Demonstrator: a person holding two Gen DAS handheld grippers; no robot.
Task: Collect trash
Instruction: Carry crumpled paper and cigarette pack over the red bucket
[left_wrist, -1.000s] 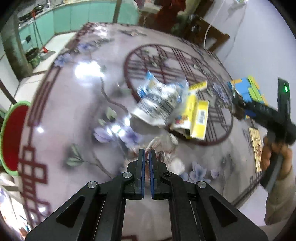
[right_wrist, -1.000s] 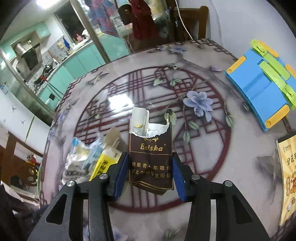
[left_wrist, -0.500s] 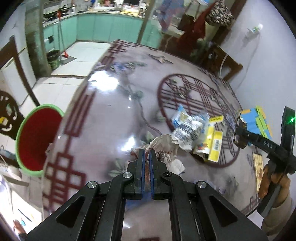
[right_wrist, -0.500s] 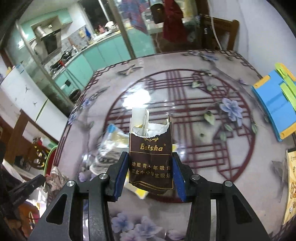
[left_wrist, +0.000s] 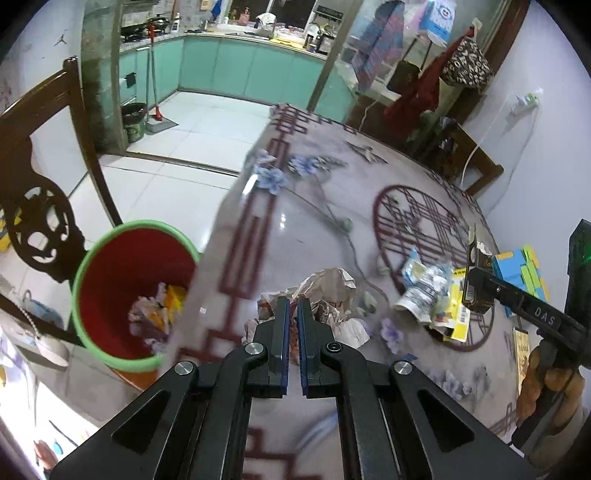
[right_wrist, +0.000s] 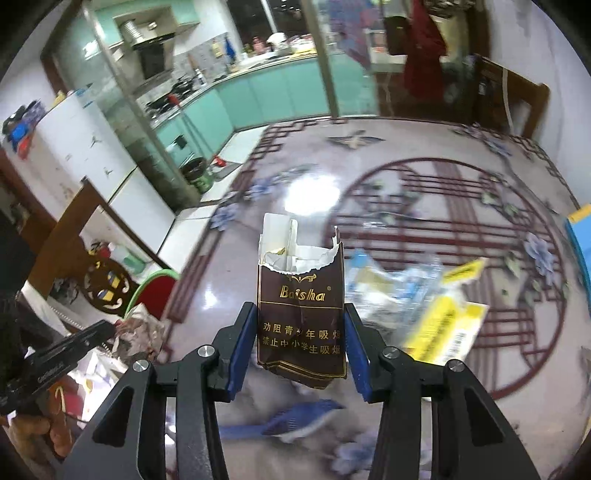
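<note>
My left gripper (left_wrist: 291, 310) is shut on a crumpled paper wad (left_wrist: 332, 288) and holds it above the table's left side. The red trash bin with a green rim (left_wrist: 125, 291) stands on the floor to the left, with trash in it. My right gripper (right_wrist: 299, 325) is shut on a torn brown Baisha cigarette pack (right_wrist: 301, 314), held upright above the table; the pack also shows in the left wrist view (left_wrist: 476, 280). A pile of plastic wrapper (left_wrist: 421, 291) and yellow boxes (left_wrist: 460, 310) lies on the table; it also shows in the right wrist view (right_wrist: 436, 306).
The patterned table (left_wrist: 314, 206) has its edge next to the bin. A dark wooden chair (left_wrist: 40, 199) stands behind the bin. A blue and green block toy (left_wrist: 524, 273) sits at the table's right. A blue wrapper (right_wrist: 291, 417) lies under my right gripper.
Both grippers have moved left toward the bin side with their loads. The bin now fills more of the left wrist view and has come into the right wrist view.
</note>
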